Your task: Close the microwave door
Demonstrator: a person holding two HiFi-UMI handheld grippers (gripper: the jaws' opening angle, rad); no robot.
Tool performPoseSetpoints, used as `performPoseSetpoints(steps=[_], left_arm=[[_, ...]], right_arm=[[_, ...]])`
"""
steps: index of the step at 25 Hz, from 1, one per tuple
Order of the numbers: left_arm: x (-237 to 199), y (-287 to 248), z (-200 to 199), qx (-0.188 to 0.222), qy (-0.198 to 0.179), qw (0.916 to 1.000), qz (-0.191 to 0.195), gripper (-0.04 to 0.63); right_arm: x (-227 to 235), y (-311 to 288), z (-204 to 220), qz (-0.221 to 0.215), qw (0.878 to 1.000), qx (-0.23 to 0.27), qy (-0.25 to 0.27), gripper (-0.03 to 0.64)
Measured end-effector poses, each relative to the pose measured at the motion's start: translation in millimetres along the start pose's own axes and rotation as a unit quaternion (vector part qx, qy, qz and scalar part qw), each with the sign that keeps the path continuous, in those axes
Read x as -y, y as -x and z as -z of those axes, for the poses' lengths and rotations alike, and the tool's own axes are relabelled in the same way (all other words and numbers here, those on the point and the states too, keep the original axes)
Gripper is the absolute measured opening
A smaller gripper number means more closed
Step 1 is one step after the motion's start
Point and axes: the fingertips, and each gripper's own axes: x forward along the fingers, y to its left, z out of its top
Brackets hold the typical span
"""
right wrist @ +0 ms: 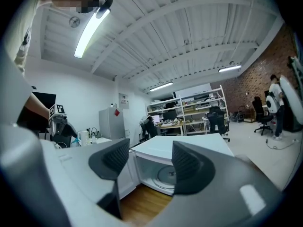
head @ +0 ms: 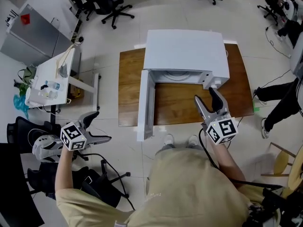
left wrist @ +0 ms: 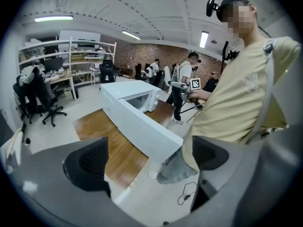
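Head view, microwave (head: 184,51) interior mostly hidden (door (head: 146,105) open)

In the lower frame the person wears a sand-coloured short-sleeved T-shirt (head: 189,188), grey trousers (left wrist: 177,167) and 2 white shoes (head: 169,139), while the grey left gripper (head: 103,125) and right gripper (head: 204,93) each bear a black-and-white marker cube (head: 73,135), the right one trailing a black cable (head: 208,155).

An open-plan lab office: rolling office chairs (head: 111,4), stocked metal shelving (right wrist: 189,109), a brick wall (left wrist: 142,56), and ceiling strip lights (right wrist: 92,30).
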Motion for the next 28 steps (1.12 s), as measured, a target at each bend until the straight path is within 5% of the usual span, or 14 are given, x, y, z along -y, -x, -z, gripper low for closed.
performPoseSetpoints(steps=[3, 6, 8, 11, 17, 18, 21, 22, 23, 24, 26, 27, 28], left_arm=[[14.3, -39.5, 20.9, -0.021, 0.012, 0.999, 0.037, 0.532], [24.4, -73.5, 44.9, -0.046, 0.088, 0.992, 0.078, 0.507], [29.4, -89.1, 56.2, -0.061, 0.19, 0.9744, 0.103, 0.502], [37.6, -107.5, 63.3, -0.062, 0.33, 0.9321, 0.136, 0.502], [40.3, -130.8, 70.4, -0.027, 0.413, 0.8943, 0.17, 0.44], [40.4, -135.3, 71.4, -0.022, 0.415, 0.8932, 0.172, 0.44], [34.7, -151.4, 59.3, 0.005, 0.364, 0.915, 0.174, 0.393], [30.2, -156.5, 66.2, 0.008, 0.38, 0.9099, 0.165, 0.356], [27.1, -160.7, 76.3, 0.006, 0.418, 0.8958, 0.152, 0.332], [27.8, -163.7, 85.6, 0.001, 0.471, 0.8716, 0.135, 0.31], [42.8, -164.7, 92.6, -0.017, 0.6, 0.7936, 0.101, 0.223], [48.8, -164.3, 92.2, -0.022, 0.637, 0.7656, 0.091, 0.221], [48.6, -165.4, 92.0, -0.021, 0.637, 0.7648, 0.092, 0.221]], right_arm=[[-0.3, 1.5, -5.0, -0.007, 1.0, 0.006, -0.006, 0.272], [-4.4, 2.3, -11.0, -0.018, 1.0, 0.012, -0.002, 0.272], [-7.3, 3.0, -13.0, -0.02, 1.0, 0.011, -0.002, 0.27], [-6.2, 9.5, -15.1, -0.018, 1.0, 0.013, -0.002, 0.27], [13.8, 23.1, -6.6, 0.009, 1.0, 0.016, -0.011, 0.27], [16.0, 25.1, -6.0, 0.01, 1.0, 0.017, -0.011, 0.27], [19.1, 29.4, -4.9, 0.012, 1.0, 0.018, -0.014, 0.27], [19.8, 30.3, -5.0, 0.012, 1.0, 0.019, -0.015, 0.269], [20.4, 31.1, -5.0, 0.013, 1.0, 0.019, -0.016, 0.268], [20.8, 31.8, -4.4, 0.014, 1.0, 0.019, -0.016, 0.268], [20.2, 32.3, -3.3, 0.015, 1.0, 0.019, -0.017, 0.268], [19.7, 32.2, -3.8, 0.016, 1.0, 0.019, -0.017, 0.268], [19.6, 32.1, -4.5, 0.017, 1.0, 0.018, -0.017, 0.267]])
